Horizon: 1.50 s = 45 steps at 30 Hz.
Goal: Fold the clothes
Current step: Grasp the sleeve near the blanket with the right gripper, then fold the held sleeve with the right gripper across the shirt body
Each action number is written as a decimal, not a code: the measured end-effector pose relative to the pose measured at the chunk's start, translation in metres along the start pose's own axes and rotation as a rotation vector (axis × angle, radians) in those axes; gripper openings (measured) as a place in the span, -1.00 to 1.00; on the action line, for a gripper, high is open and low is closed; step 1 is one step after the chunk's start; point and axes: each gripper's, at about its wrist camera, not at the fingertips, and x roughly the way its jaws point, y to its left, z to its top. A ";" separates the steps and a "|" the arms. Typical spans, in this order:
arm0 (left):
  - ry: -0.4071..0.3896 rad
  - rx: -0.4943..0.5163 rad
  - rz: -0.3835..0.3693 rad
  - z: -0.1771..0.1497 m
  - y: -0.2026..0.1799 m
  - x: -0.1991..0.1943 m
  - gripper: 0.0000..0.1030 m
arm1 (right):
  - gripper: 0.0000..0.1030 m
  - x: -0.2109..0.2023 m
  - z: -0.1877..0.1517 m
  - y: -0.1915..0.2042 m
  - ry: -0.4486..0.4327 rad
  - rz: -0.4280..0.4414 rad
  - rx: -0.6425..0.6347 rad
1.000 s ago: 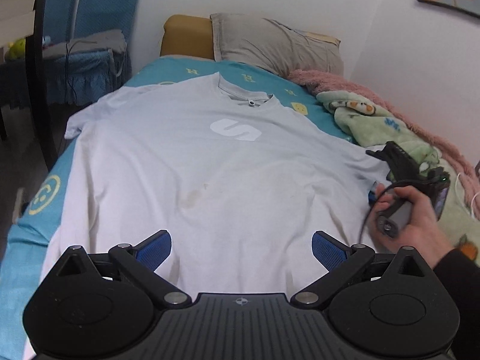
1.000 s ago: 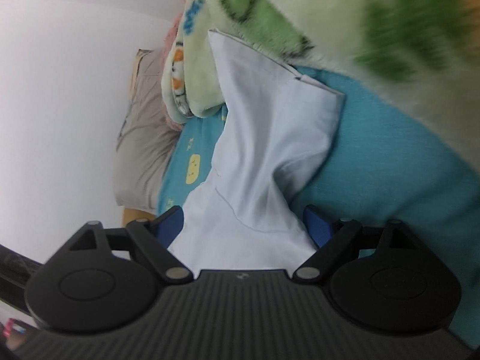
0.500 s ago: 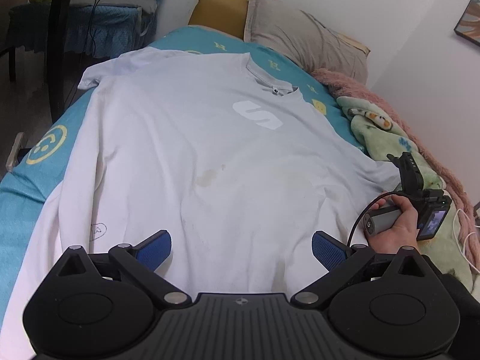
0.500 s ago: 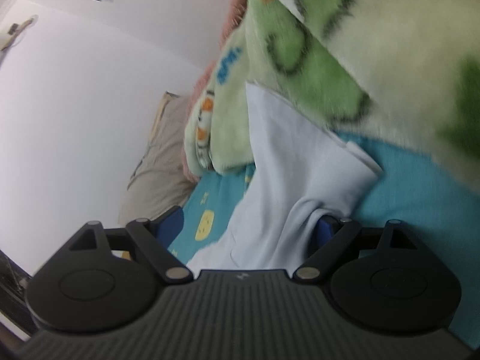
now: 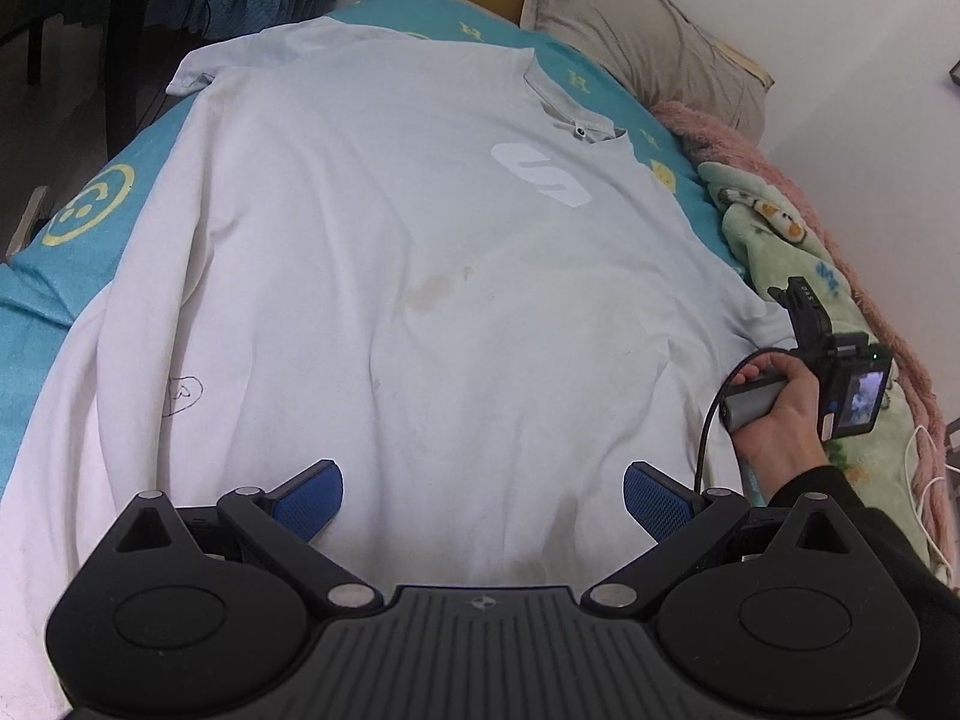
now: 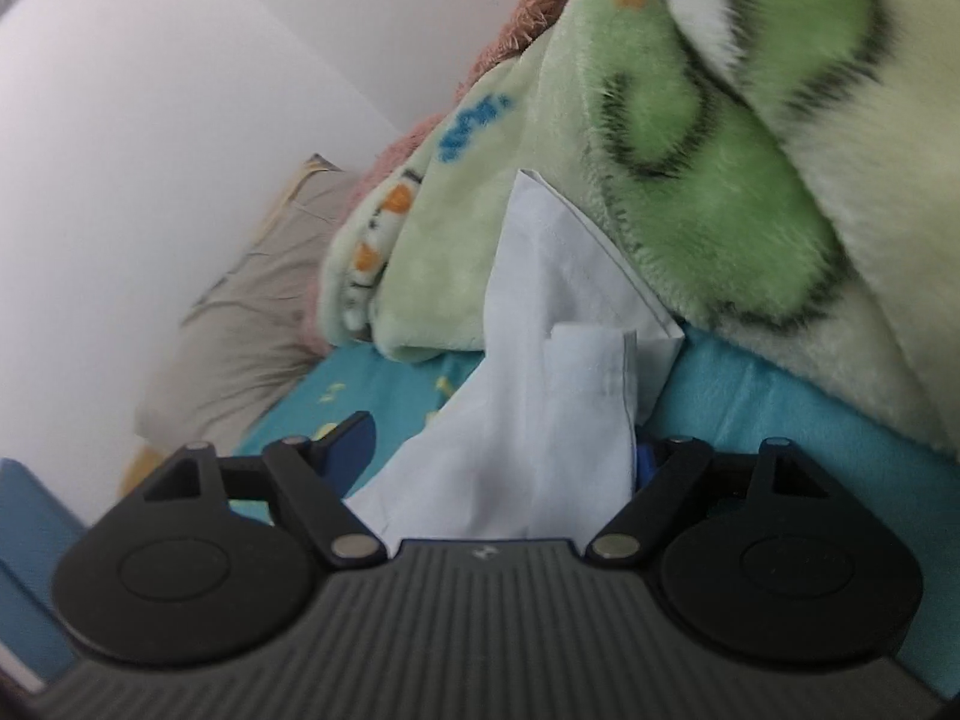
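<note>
Soft, even indoor light, no hard shadows or glare. Left view's pretty sharp, fisheye bending the edges. Right view's blurry up close, especially the green blanket (image 6: 750, 192) and wall (image 6: 180, 120).

The white T-shirt (image 5: 420, 276) has a big white letter S (image 5: 543, 174) printed on its chest, just below the collar. The blue bedsheet (image 5: 42, 276) has small yellow H letters (image 5: 467, 28) near the pillow, and a yellow smiley face in a ring (image 5: 93, 204) by the shirt's side. The green blanket (image 6: 750, 138) has a blue mark (image 6: 474, 117) that may be writing, but it is too blurry to read.
</note>
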 end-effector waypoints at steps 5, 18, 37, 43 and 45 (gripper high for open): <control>0.002 0.010 -0.003 0.001 -0.003 0.004 0.97 | -0.70 0.010 0.010 0.002 0.052 -0.127 -0.061; -0.104 0.011 -0.005 0.018 0.007 -0.029 0.96 | -0.87 -0.061 0.046 0.122 0.011 0.003 -0.357; -0.184 -0.043 0.126 0.076 0.079 -0.055 0.96 | -0.86 -0.072 -0.223 0.310 0.199 0.199 -1.073; -0.162 -0.056 0.131 0.084 0.087 -0.039 0.96 | -0.78 -0.061 -0.222 0.300 0.269 0.202 -1.020; -0.151 -0.044 0.127 0.083 0.086 -0.036 0.96 | -0.17 -0.062 -0.212 0.297 0.302 0.211 -0.998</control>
